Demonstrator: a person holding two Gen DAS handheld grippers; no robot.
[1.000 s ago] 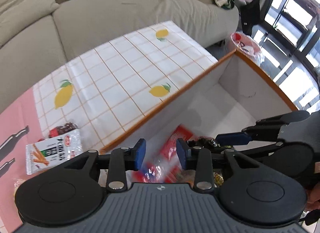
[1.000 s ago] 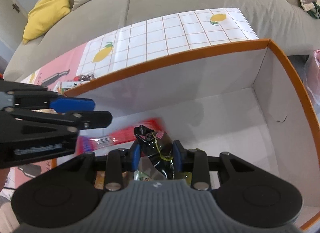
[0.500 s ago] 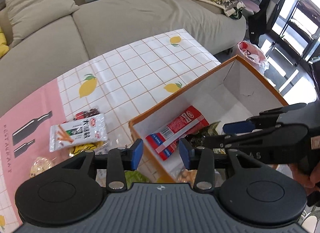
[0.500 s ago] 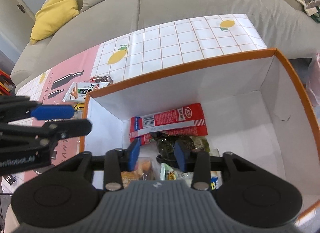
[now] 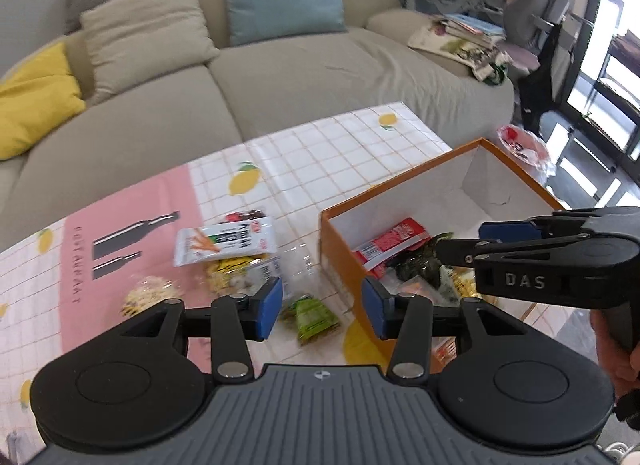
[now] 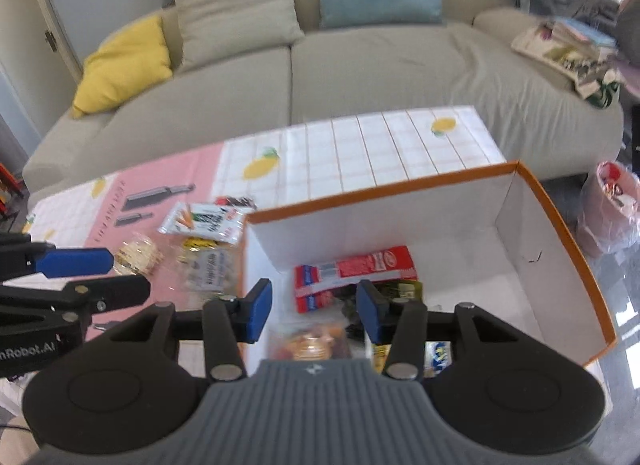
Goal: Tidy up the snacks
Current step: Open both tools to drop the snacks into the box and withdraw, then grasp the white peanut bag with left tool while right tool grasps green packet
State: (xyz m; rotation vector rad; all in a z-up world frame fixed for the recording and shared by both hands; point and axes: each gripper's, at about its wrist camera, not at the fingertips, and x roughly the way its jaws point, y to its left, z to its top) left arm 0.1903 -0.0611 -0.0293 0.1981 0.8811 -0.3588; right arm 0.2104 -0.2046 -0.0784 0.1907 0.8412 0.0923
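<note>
Holding left gripper (image 5: 320, 305) up over the table edge, just left of the orange box (image 5: 336, 249) near corner, blue pads spread wide, gripping nothing. Holding right gripper (image 6: 314, 313) above the box's near-left corner, pads likewise spread and empty.

Having pulled both grippers up and back out of the box compared with a second ago, when the right one was pinching the dark green packet (image 6: 400, 289) low inside and the left was hovering over the red packet (image 6: 356, 269). Now lying released inside the box near its left end: red packet flat on the floor, dark green packet touching its near edge, more small packets bunched against the box's near wall.

Meaning two more snacks stowed; switching back to picking, judging by the leftovers.

Still waiting outside, left of the box on the tablecloth (image 5: 332, 153): green packet (image 5: 314, 315) just beside the box wall, directly between the left pads in view, likely the next pick; yellow-black packet (image 5: 230, 269) further left; white carrot-print packet (image 5: 226, 241) beyond it; clear bag of pale snacks (image 5: 150, 291) furthest left.

Showing sofa (image 5: 300, 81) beyond the box, not involved.
</note>
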